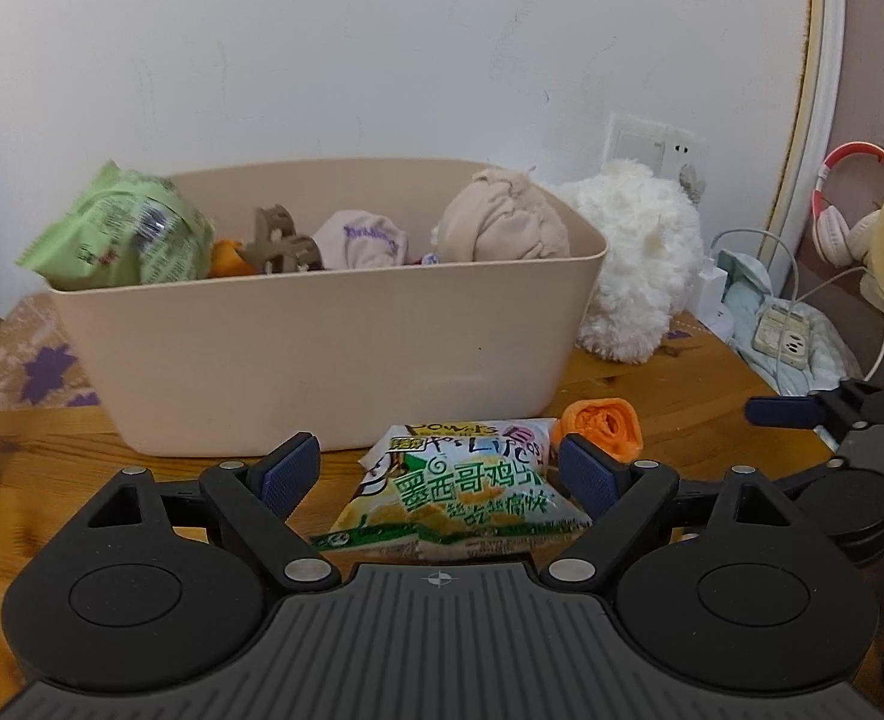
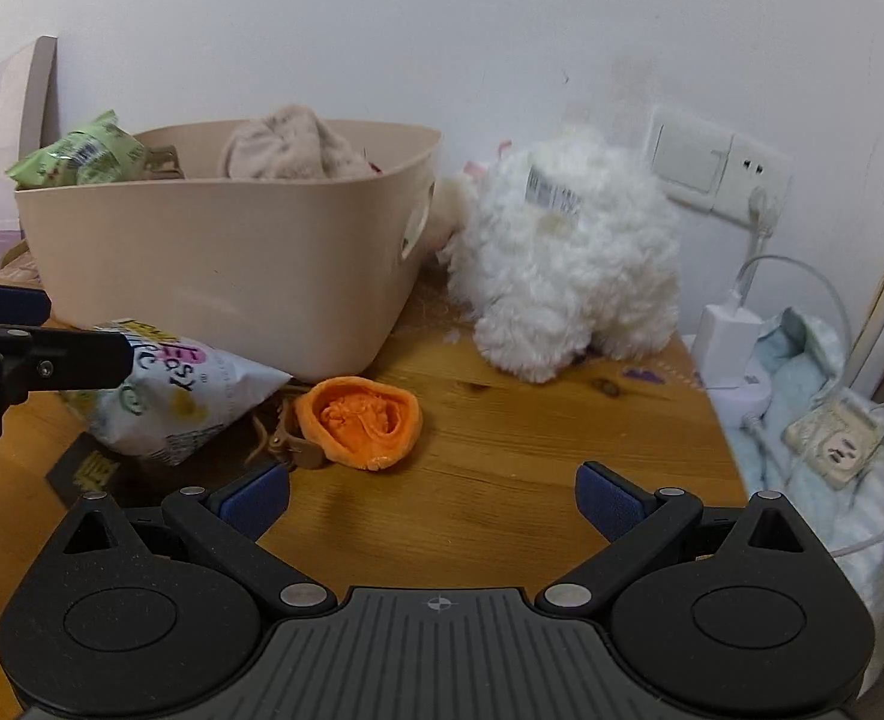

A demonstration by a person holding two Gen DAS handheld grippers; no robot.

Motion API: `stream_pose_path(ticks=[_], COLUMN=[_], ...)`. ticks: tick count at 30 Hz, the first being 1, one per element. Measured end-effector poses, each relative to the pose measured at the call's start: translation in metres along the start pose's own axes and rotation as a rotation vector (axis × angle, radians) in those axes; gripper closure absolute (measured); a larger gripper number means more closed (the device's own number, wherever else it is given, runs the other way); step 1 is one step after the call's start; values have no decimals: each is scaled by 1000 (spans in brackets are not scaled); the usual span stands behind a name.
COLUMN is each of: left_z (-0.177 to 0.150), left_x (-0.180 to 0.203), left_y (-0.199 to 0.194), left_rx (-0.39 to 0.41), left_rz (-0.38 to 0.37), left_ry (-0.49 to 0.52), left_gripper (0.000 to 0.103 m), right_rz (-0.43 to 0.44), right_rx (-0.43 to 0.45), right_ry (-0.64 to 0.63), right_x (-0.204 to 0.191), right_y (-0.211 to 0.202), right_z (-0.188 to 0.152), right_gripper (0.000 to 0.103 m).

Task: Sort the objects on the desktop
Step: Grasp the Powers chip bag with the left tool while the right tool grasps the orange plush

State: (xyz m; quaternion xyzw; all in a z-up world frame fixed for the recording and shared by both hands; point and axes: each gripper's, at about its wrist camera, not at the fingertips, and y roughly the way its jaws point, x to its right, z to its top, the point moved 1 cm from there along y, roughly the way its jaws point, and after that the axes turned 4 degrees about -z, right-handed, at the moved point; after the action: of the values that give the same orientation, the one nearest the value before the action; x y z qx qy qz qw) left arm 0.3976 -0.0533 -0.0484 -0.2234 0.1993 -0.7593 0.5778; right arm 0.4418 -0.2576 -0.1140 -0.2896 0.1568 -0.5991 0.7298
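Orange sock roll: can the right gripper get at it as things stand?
Probably yes. The right gripper is open, and bare table lies between it and the orange sock roll ahead, slightly left. A tan clip touches the roll's left side and could get caught in the grasp.

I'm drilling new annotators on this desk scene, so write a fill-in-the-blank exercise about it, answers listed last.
1. The snack bag lies between the fingers of the ____ gripper.
2. The rolled sock on the table is ____ in colour.
3. The fluffy white plush toy sits ____ the beige basket, not in it.
4. Both grippers' jaws are ____; the right gripper holds nothing.

Answers: left; orange; beside; open
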Motion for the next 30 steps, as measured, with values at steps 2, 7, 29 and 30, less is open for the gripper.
stream_pose_path(ticks=[2, 7, 29, 30], left_z=[1, 0, -10, -11], left_x=[-1, 0, -28, -29], left_y=[8, 27, 48, 46], left_rx=[-11, -40, -104, -103], left_rz=[-13, -10, -141, -143], left_ry=[1, 29, -89, -94], left_gripper=[15, 15, 26, 27], right_rz=[-1, 0, 76, 80], right_rx=[3, 21, -45, -47], right_ry=[3, 50, 73, 73], right_x=[-1, 2, -9, -9], right_y=[9, 24, 43, 42], right_z=[2, 11, 16, 15], right_gripper=[0, 0, 74, 78])
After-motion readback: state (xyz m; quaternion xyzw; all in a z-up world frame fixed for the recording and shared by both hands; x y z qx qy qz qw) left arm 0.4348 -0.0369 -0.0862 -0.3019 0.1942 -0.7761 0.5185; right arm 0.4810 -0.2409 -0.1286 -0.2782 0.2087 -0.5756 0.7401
